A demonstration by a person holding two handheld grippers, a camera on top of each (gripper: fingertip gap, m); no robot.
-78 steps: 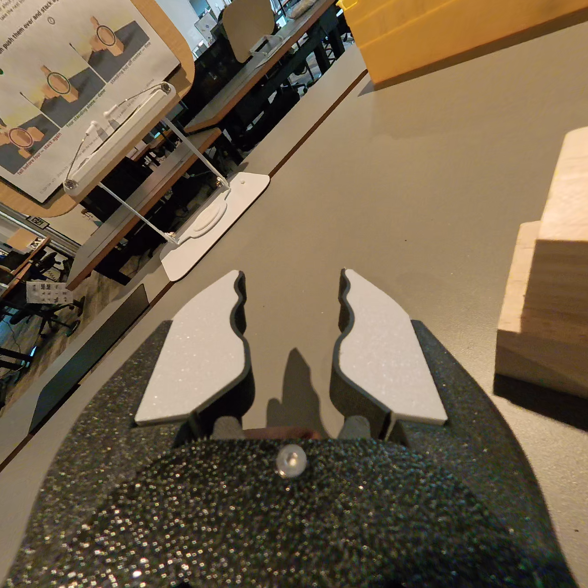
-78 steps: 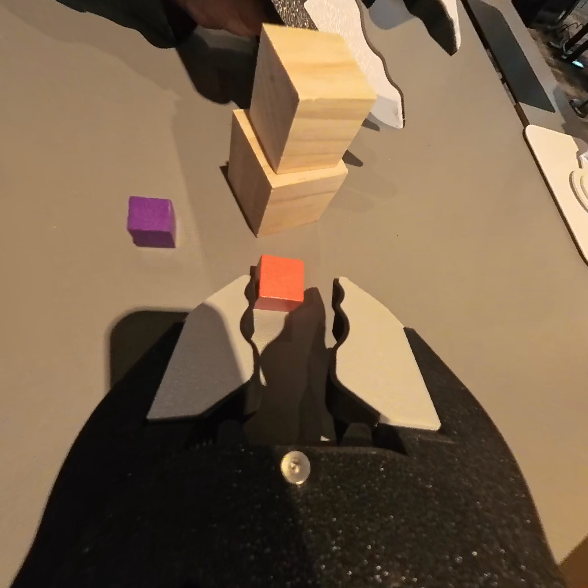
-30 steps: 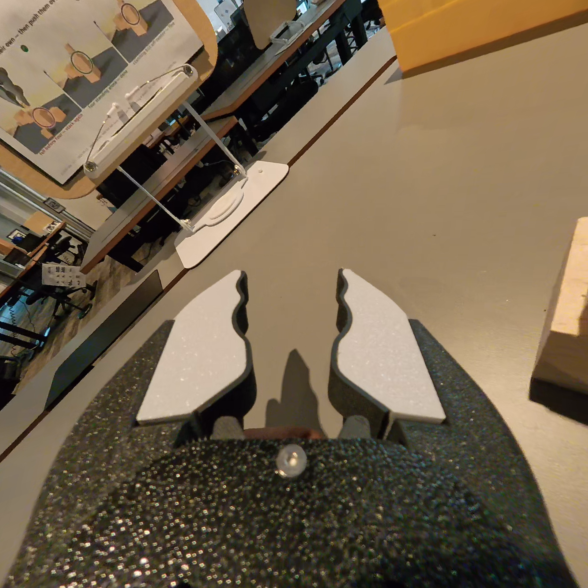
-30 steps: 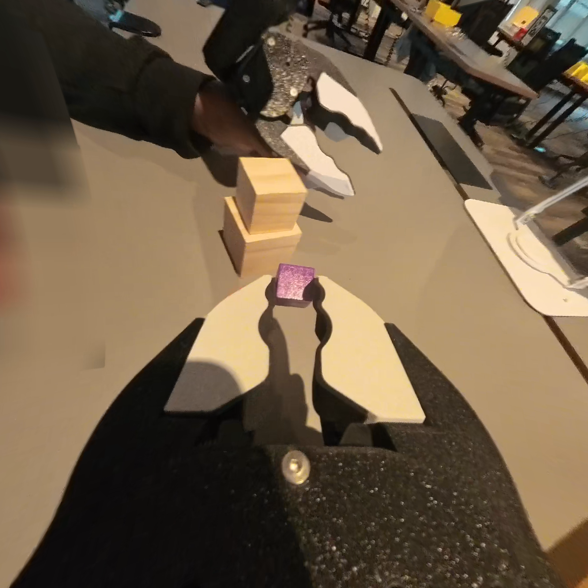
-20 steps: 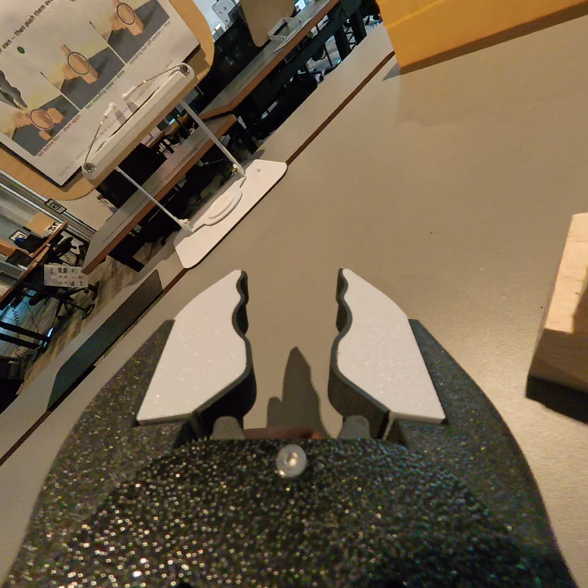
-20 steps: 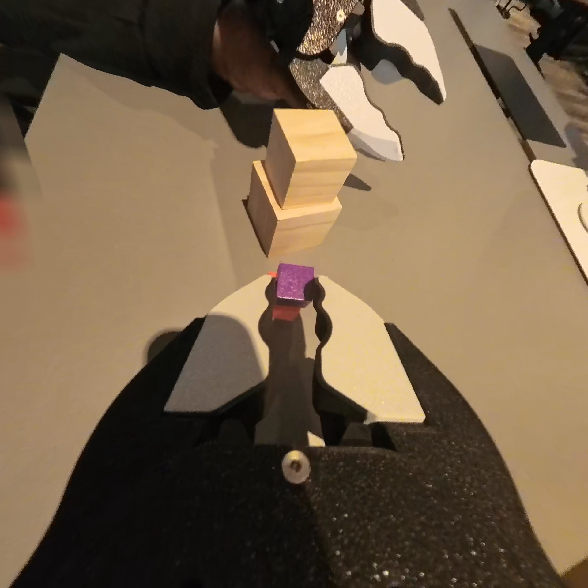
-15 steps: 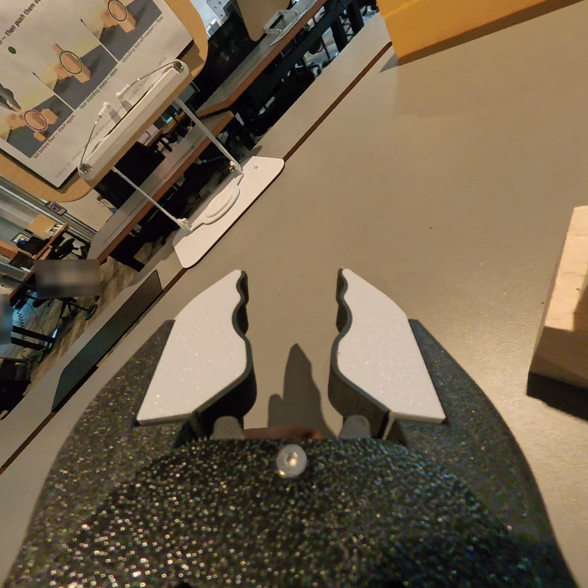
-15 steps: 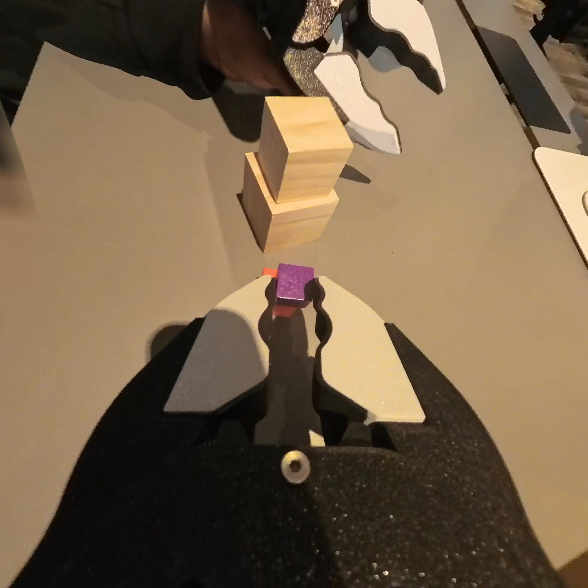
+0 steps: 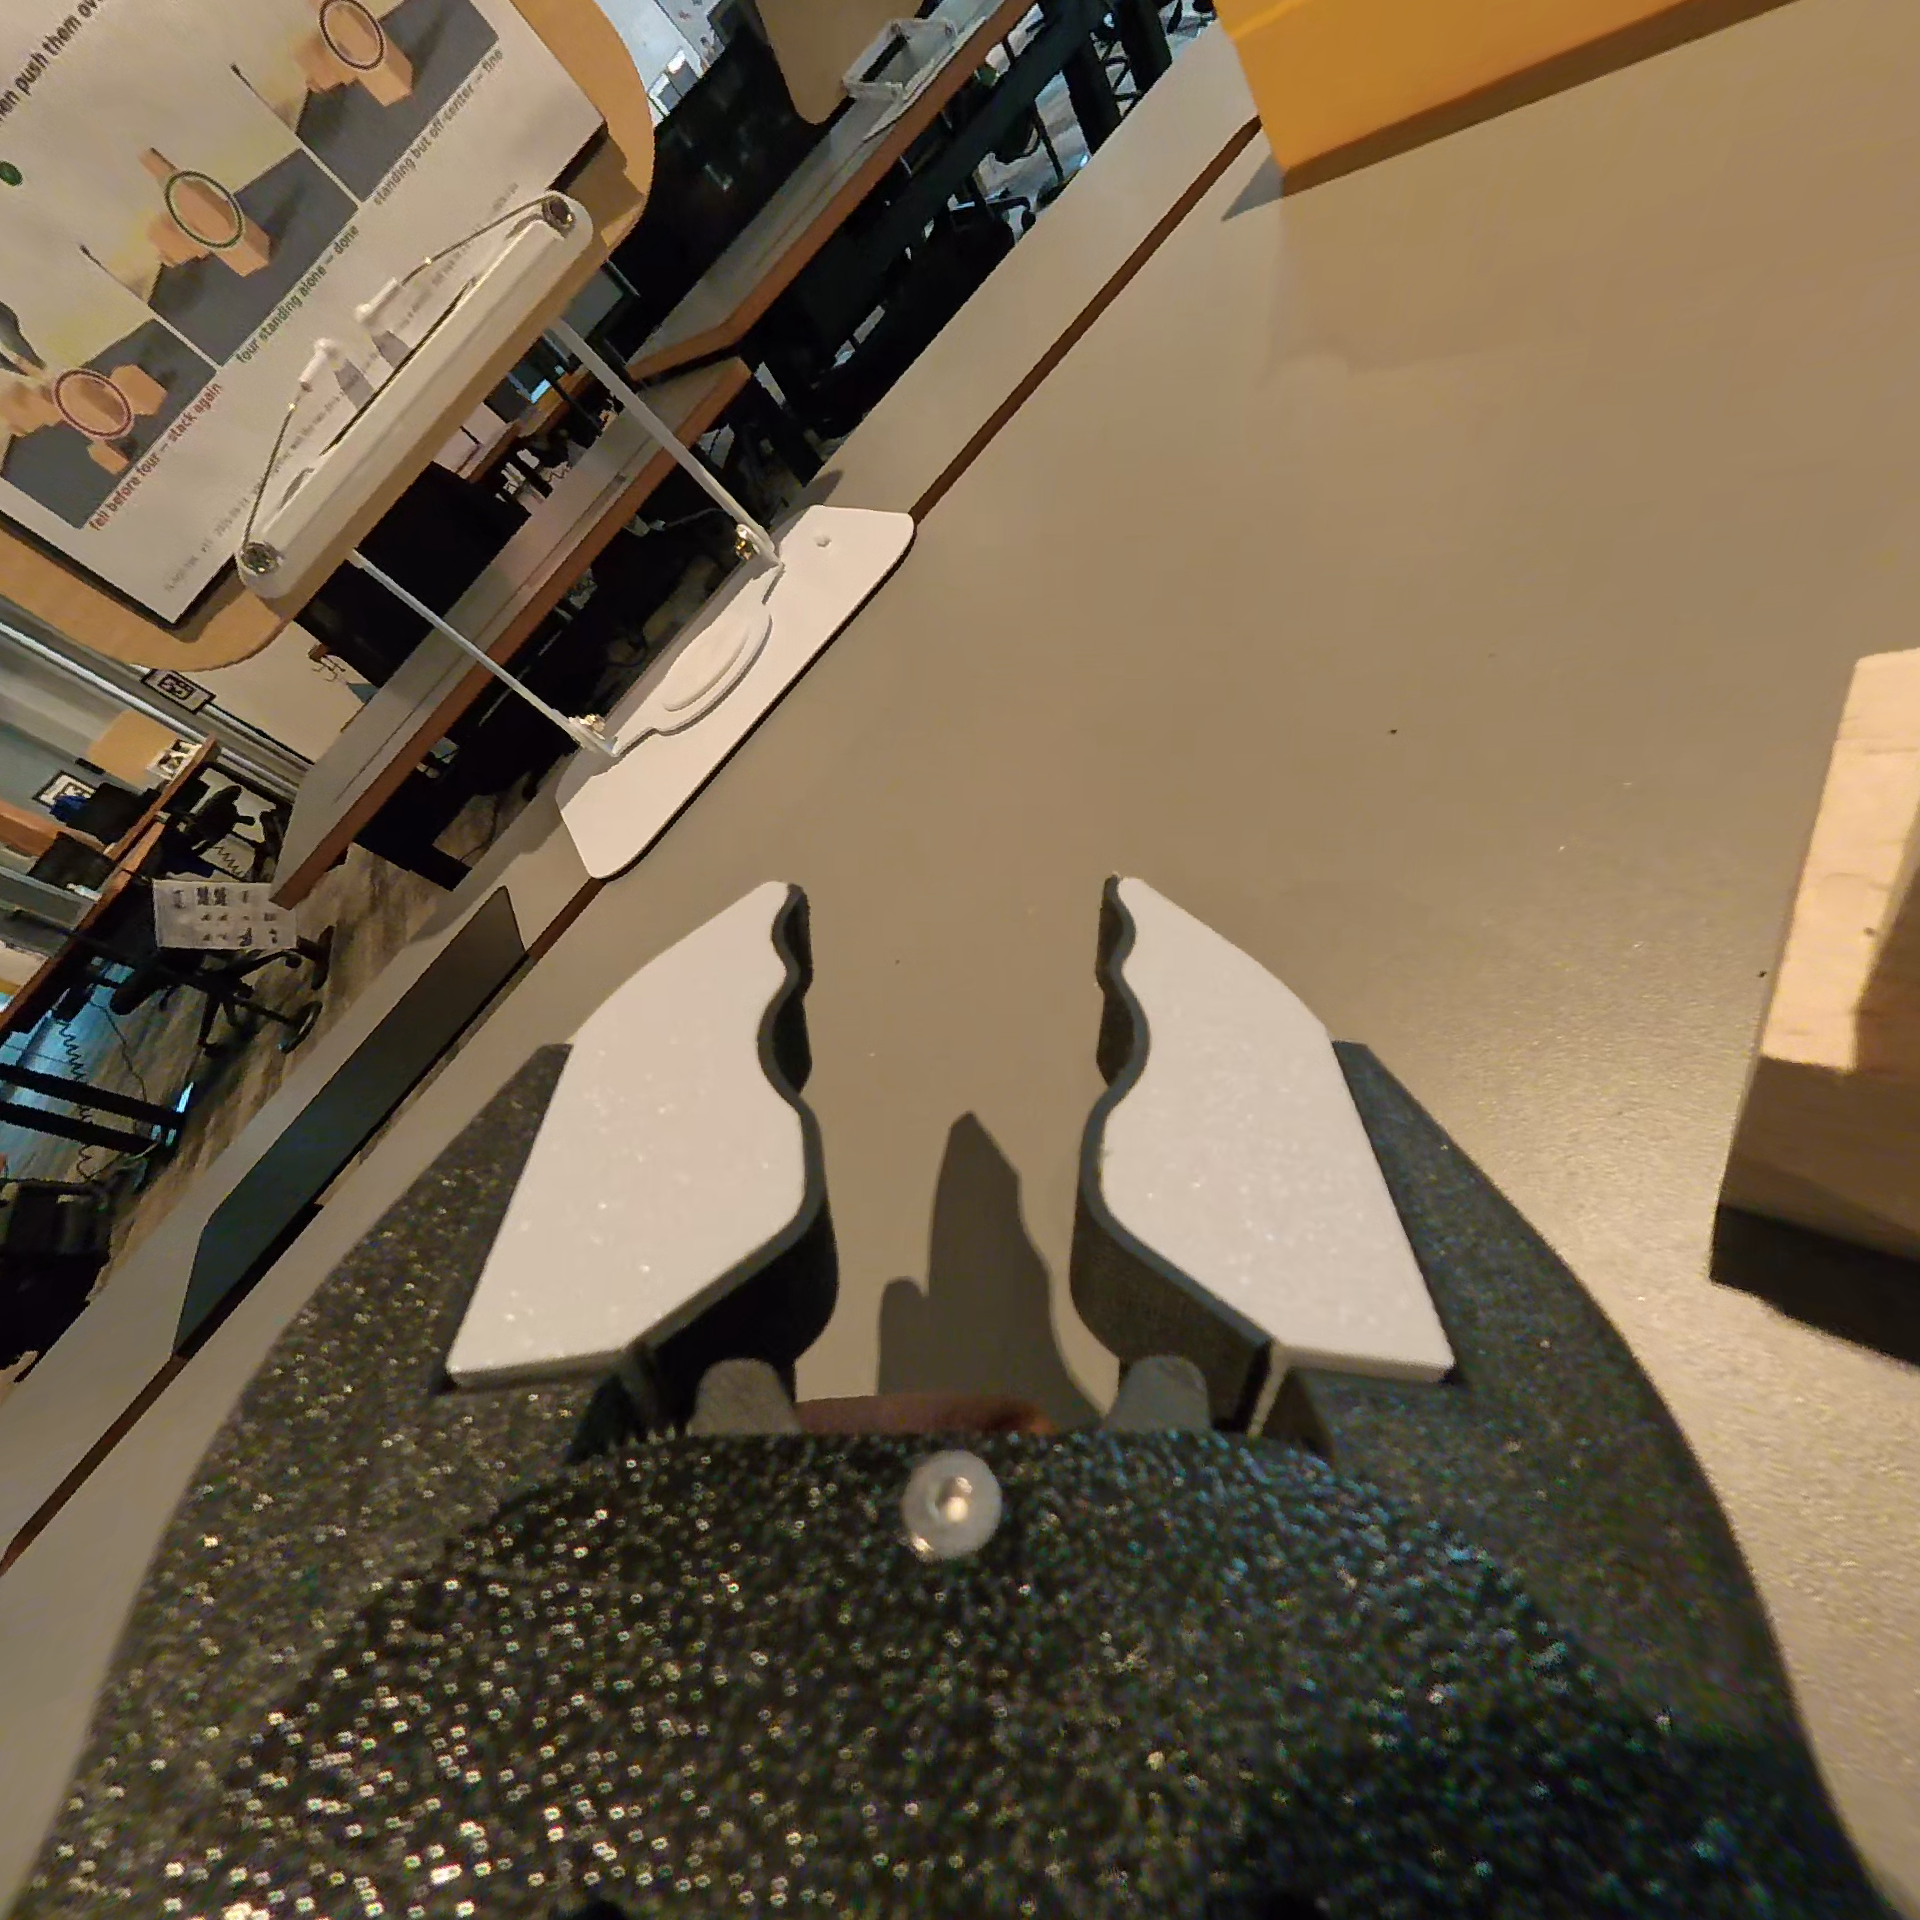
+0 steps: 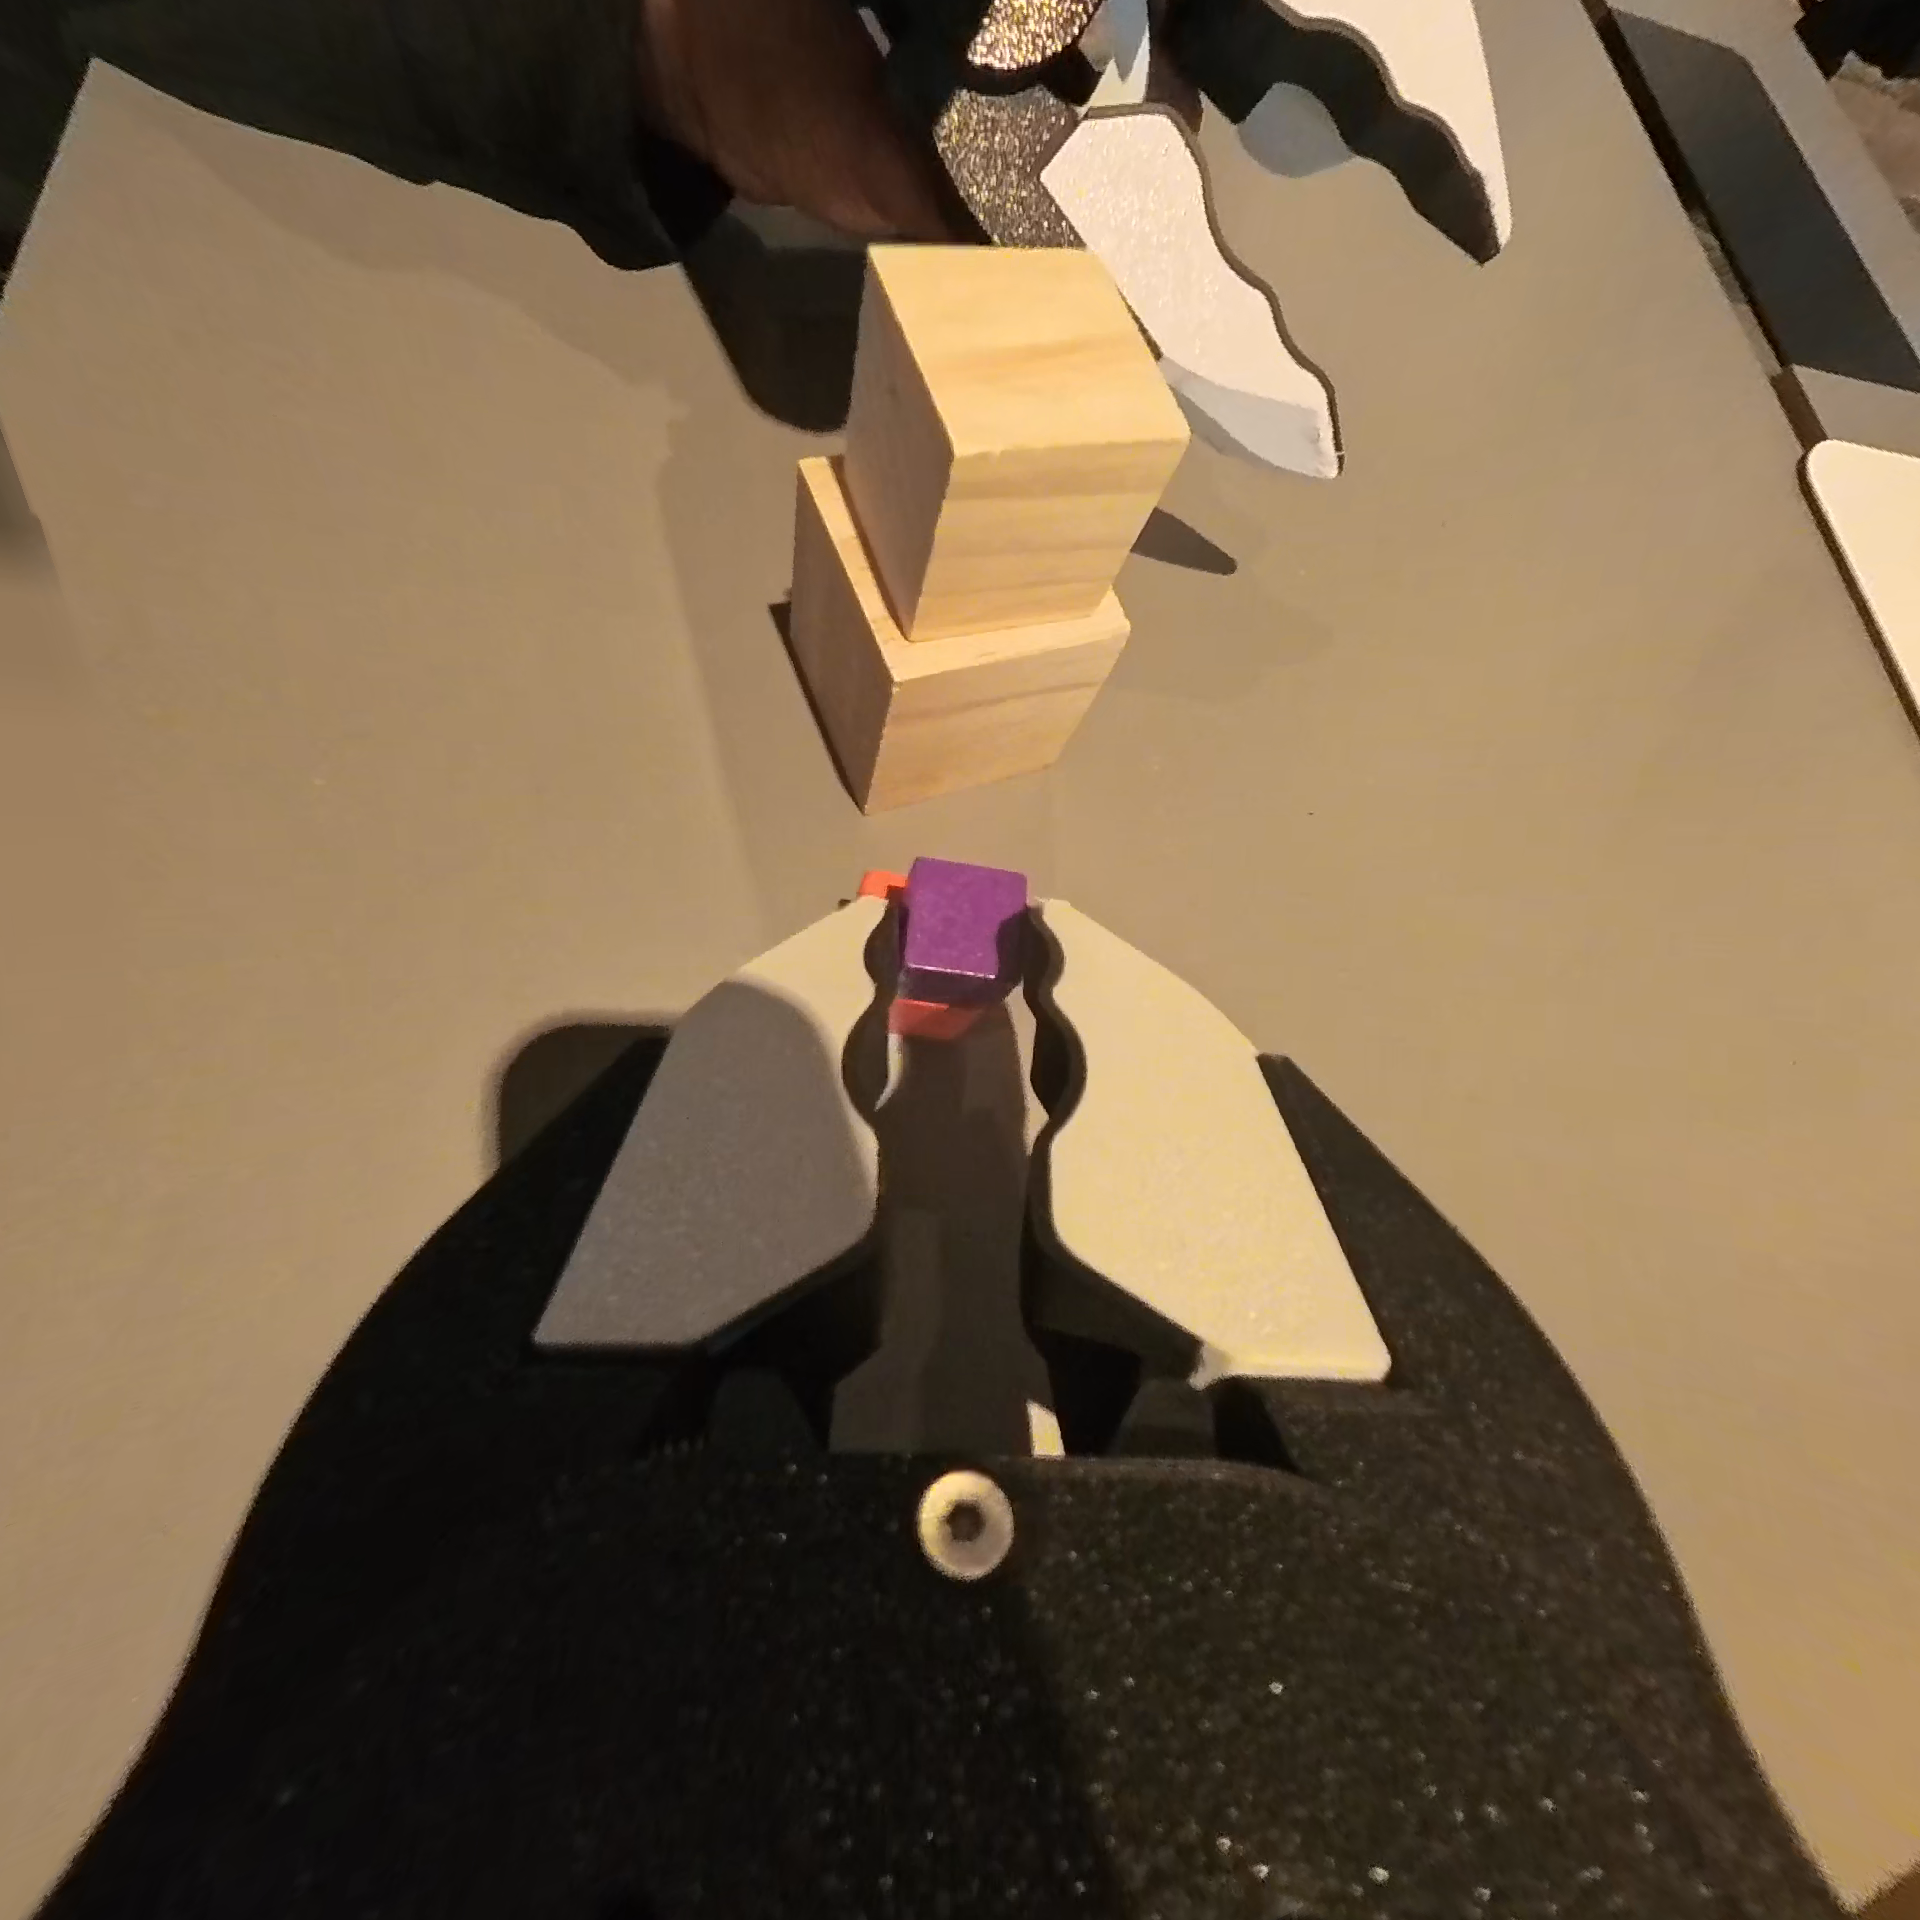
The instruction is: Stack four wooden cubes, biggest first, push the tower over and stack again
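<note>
My right gripper [image 10: 961, 914] is shut on a small purple cube [image 10: 956, 930]. A small red cube [image 10: 928, 1023] shows just under it; I cannot tell if they touch. Just beyond stands a stack of two wooden cubes: the mid-size cube [image 10: 1018, 447] sits on the big cube [image 10: 966, 707], turned a little off square. My left gripper [image 9: 951, 904] is open and empty, low over the table. It also shows in the right wrist view [image 10: 1392, 353], behind and right of the stack. The stack's edge [image 9: 1849, 935] shows at the right of the left wrist view.
A white stand base [image 9: 727, 696] sits near the table's far edge, with a poster board [image 9: 208, 260] behind it. A yellow box [image 9: 1455, 73] stands at the far end. A dark sleeve and hand [image 10: 790, 156] hold the left gripper behind the stack.
My right gripper has risen and tilted down with the purple cube, nearer the stack, and the red cube has come into view under it. The left gripper has hardly moved.
</note>
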